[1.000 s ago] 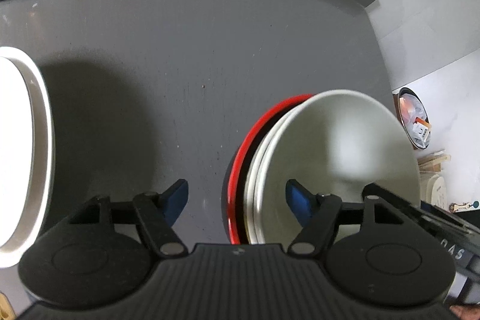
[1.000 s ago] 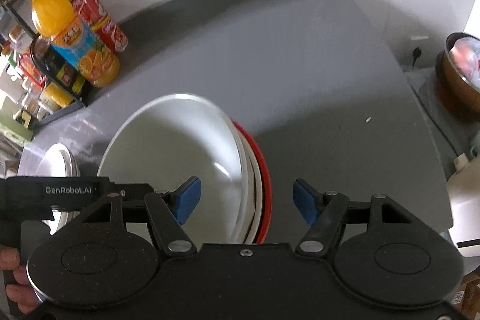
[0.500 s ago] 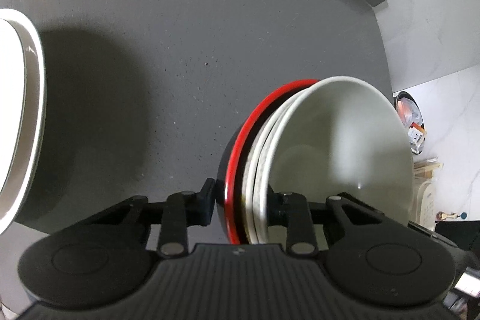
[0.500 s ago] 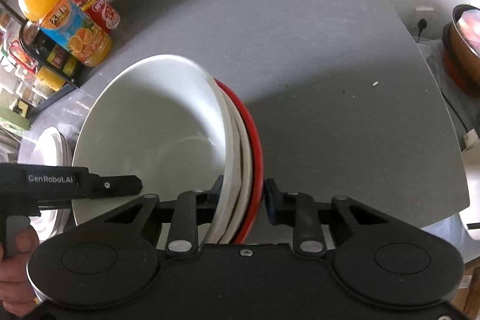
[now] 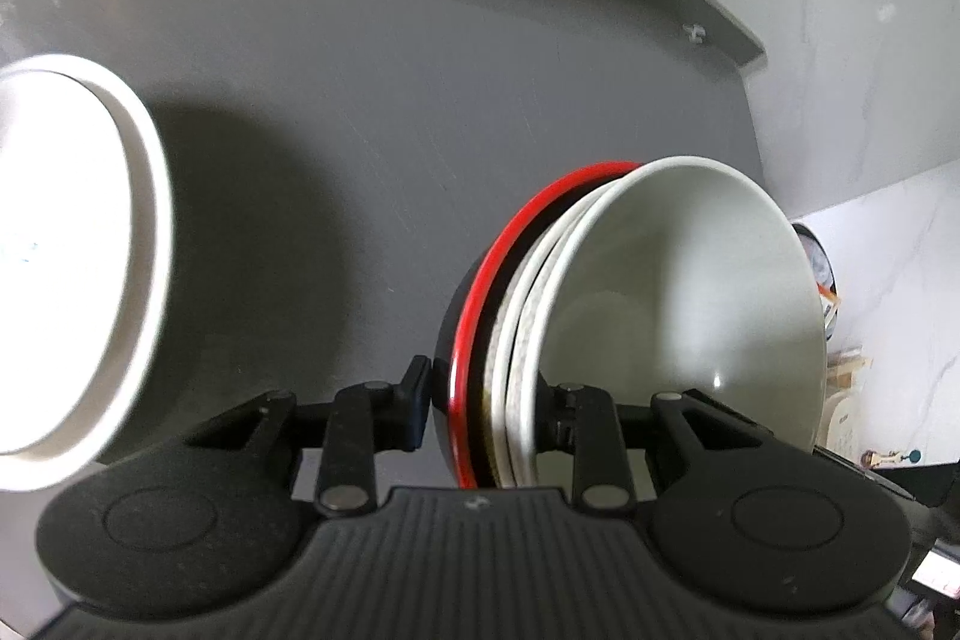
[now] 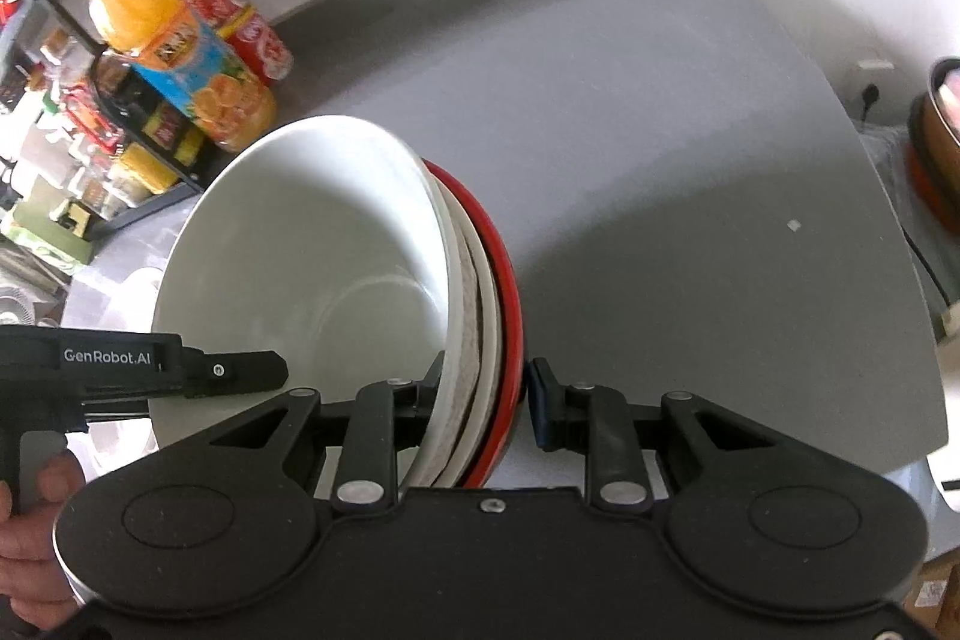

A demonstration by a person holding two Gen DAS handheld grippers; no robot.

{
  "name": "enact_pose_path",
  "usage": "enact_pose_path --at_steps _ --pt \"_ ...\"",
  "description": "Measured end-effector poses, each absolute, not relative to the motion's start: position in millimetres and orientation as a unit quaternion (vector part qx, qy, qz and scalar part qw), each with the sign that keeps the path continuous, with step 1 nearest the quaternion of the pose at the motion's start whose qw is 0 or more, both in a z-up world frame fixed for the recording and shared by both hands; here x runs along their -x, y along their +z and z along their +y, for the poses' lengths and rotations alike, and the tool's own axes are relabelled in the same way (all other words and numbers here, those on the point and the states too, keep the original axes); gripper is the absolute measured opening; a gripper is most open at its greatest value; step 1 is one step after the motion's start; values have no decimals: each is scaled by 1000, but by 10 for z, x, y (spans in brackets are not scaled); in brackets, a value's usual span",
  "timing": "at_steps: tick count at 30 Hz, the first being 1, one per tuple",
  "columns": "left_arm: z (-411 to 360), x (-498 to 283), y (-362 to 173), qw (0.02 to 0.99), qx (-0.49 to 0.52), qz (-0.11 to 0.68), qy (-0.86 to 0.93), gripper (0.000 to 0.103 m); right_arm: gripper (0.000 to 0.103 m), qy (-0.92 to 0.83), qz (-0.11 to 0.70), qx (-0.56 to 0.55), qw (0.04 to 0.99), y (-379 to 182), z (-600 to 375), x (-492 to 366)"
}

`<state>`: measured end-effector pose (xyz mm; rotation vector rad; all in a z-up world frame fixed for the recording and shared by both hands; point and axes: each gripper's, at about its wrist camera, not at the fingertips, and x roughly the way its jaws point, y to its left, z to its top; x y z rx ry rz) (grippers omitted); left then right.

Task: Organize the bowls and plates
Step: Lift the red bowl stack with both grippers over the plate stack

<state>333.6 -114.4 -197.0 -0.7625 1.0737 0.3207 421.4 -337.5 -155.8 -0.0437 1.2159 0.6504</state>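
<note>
Both grippers are clamped on one nested stack of bowls, a glossy white ceramic bowl (image 5: 678, 316) innermost and a red-rimmed black bowl (image 5: 474, 340) outermost: the left gripper (image 5: 483, 406) and the right gripper (image 6: 483, 400) pinch opposite sides of the rims. The stack appears held above the grey countertop (image 5: 372, 112). The bowls look gathered, while the stacked white plates (image 5: 78, 250) sit well apart at the left, so setting this stack down seems to be what remains.

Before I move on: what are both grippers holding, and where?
Both hold the nested bowl stack by its rim, on opposite sides: left gripper, right gripper.
</note>
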Motion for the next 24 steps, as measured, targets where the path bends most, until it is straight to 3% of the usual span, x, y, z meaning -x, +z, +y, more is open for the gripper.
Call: enact_pose_path --at_steps 24 --pt "166 -2446 -1638 796 346 479 129 28 25 295 530 27 795 -1167 -2012 -3294"
